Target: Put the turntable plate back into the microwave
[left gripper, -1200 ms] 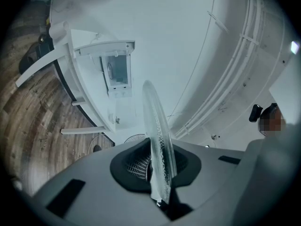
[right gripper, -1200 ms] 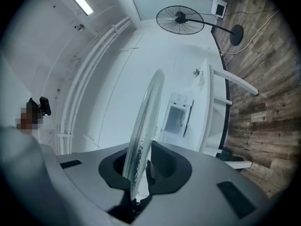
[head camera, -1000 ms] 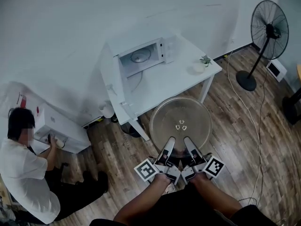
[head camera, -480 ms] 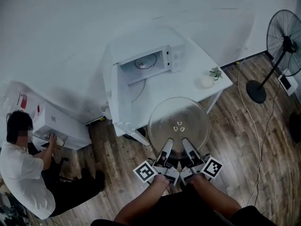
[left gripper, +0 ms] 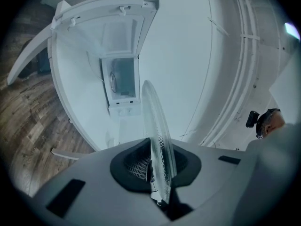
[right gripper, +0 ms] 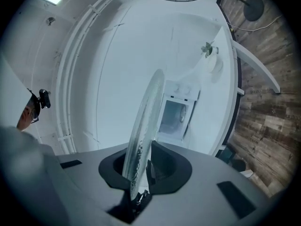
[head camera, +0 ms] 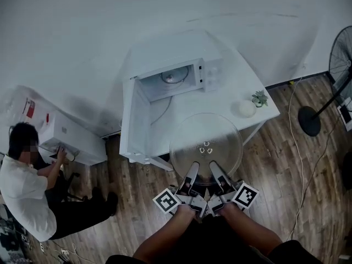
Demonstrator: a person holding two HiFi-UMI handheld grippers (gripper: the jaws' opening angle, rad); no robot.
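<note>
A round clear glass turntable plate [head camera: 204,142] hangs level over the front edge of the white table [head camera: 234,78]. My left gripper [head camera: 191,176] and right gripper [head camera: 215,175] are both shut on its near rim, side by side. In the left gripper view the plate [left gripper: 156,121] stands edge-on between the pads of the left gripper [left gripper: 157,163]. The right gripper view shows the same plate [right gripper: 145,121] clamped in the right gripper [right gripper: 140,166]. The white microwave [head camera: 177,70] sits at the table's back. Its door [head camera: 132,120] is swung wide open to the left, and a roller ring [head camera: 175,77] lies in its cavity.
A person [head camera: 25,186] crouches on the wooden floor at the left beside a white box [head camera: 69,139]. A small plant [head camera: 258,98] and a white round object [head camera: 246,109] sit on the table's right corner. A standing fan [head camera: 341,65] and a cable [head camera: 294,147] are at the right.
Both grippers have carried the plate forward toward the table. It hung over the floor in front of the table before; now it overlaps the table's front edge, nearer the open microwave.
</note>
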